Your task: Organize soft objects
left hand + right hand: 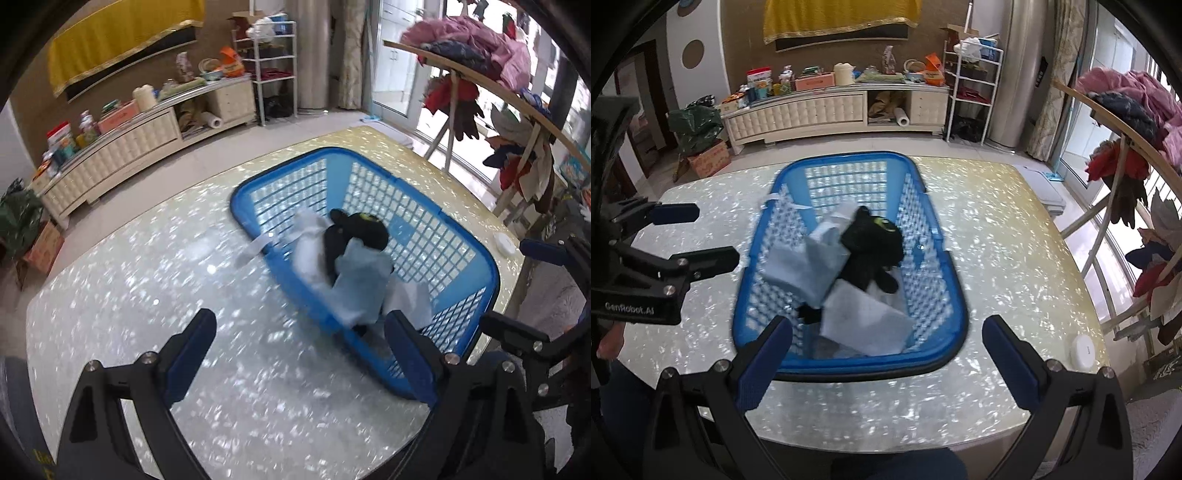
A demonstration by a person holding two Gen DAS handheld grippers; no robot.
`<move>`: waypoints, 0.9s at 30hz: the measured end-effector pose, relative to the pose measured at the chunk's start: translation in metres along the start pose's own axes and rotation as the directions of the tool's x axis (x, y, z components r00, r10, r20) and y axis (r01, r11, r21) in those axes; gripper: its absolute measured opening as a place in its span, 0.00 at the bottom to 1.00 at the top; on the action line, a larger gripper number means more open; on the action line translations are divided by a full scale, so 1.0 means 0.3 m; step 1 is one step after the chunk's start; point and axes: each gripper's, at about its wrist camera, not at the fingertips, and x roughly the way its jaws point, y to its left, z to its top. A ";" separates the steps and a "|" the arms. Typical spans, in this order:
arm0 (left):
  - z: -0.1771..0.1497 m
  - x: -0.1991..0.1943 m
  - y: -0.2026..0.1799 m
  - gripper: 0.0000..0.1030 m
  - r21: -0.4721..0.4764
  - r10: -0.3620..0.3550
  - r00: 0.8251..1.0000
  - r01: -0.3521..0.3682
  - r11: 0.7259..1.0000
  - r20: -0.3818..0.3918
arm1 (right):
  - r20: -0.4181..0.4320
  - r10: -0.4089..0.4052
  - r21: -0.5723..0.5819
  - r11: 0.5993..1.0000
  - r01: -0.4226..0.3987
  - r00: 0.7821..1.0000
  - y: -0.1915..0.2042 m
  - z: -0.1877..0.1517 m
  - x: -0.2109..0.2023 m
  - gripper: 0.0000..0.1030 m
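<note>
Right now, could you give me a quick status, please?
Left gripper and right gripper open, empty. Black plush and cloths in blue basket. Nothing blocking.

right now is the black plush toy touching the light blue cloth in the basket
Touching. The right wrist view shows the light blue cloth overlapping the black plush toy, no gap between them, inside the blue basket.

Each handheld tool is built from black angular arms studded with round silver screw heads, its two fingers faced with long dark-blue pads; the left tool (301, 354) and the right tool (886, 360) look alike in this. Seen from the right wrist camera, the side of the left tool's black body carries pale lettering reading "GenRobot.AI" (slightly blurred). Dark blue cloth, apparently the person's trousers (897, 463), fills the bottom edge of that view, and more of it shows at lower left.
</note>
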 end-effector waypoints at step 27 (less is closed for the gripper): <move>-0.427 -0.573 0.366 0.89 -0.402 0.327 0.900 -0.197 0.894 0.287 | 0.329 0.208 -0.219 0.966 -0.140 0.921 0.494 0.075 -0.275 1.00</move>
